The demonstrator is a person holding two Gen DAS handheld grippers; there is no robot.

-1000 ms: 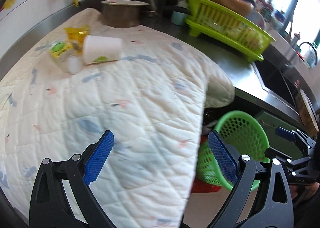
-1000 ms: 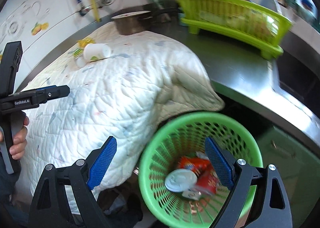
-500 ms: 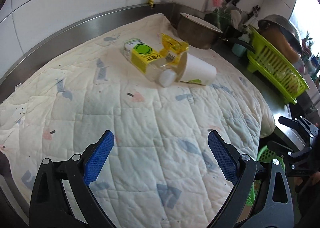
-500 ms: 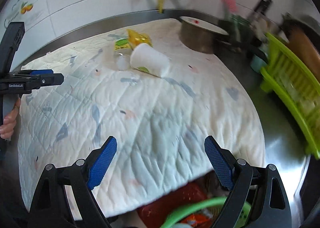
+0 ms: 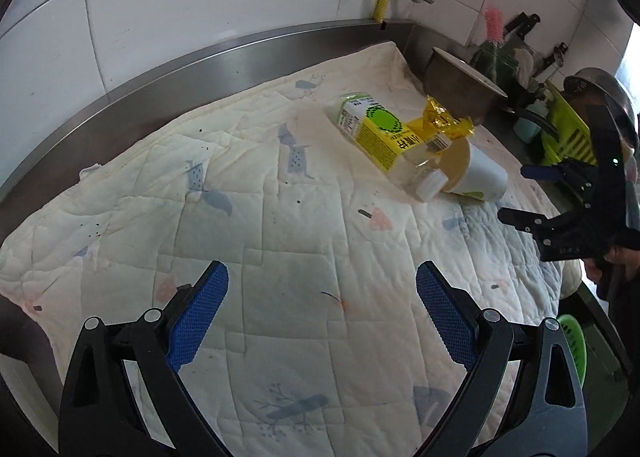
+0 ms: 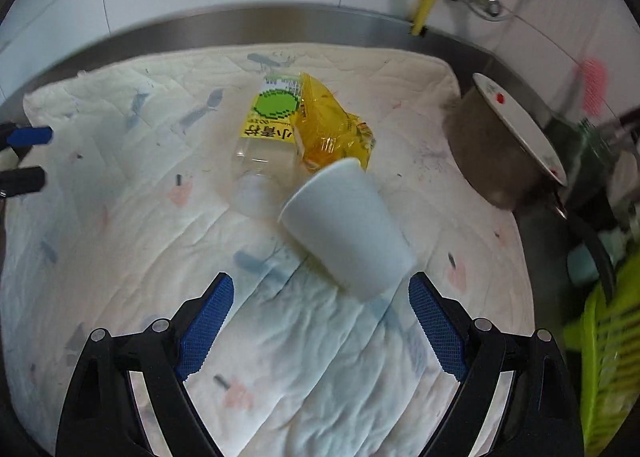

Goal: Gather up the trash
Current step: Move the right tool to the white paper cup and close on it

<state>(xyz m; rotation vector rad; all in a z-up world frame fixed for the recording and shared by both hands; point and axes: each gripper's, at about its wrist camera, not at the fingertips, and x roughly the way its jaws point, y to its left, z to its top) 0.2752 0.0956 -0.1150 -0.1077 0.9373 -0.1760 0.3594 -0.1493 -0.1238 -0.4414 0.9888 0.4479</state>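
right gripper (image 6: 320,321): fingers wide apart, empty, just short of paper cup (image 6: 348,233)
left gripper (image 5: 320,321): fingers spread, empty
trash: cup on its side on quilt (image 5: 280,241), touching bottle (image 6: 264,141) and yellow wrapper (image 6: 328,129)

The quilt (image 6: 120,217) is cream, stitched in squares, with scattered grey-blue, pink and black motifs. On it, the paper cup (image 6: 348,233) is plain white outside and beige inside, with a green patch near its base. The clear bottle (image 5: 384,141) carries a yellow label with a green circle and black characters, and a white cap. The wrapper (image 6: 328,133) is translucent yellow. Both grippers are black with blue textured pads (image 5: 198,317). The dish rack (image 6: 608,357) is lime green, the wall tiles (image 5: 180,17) white.
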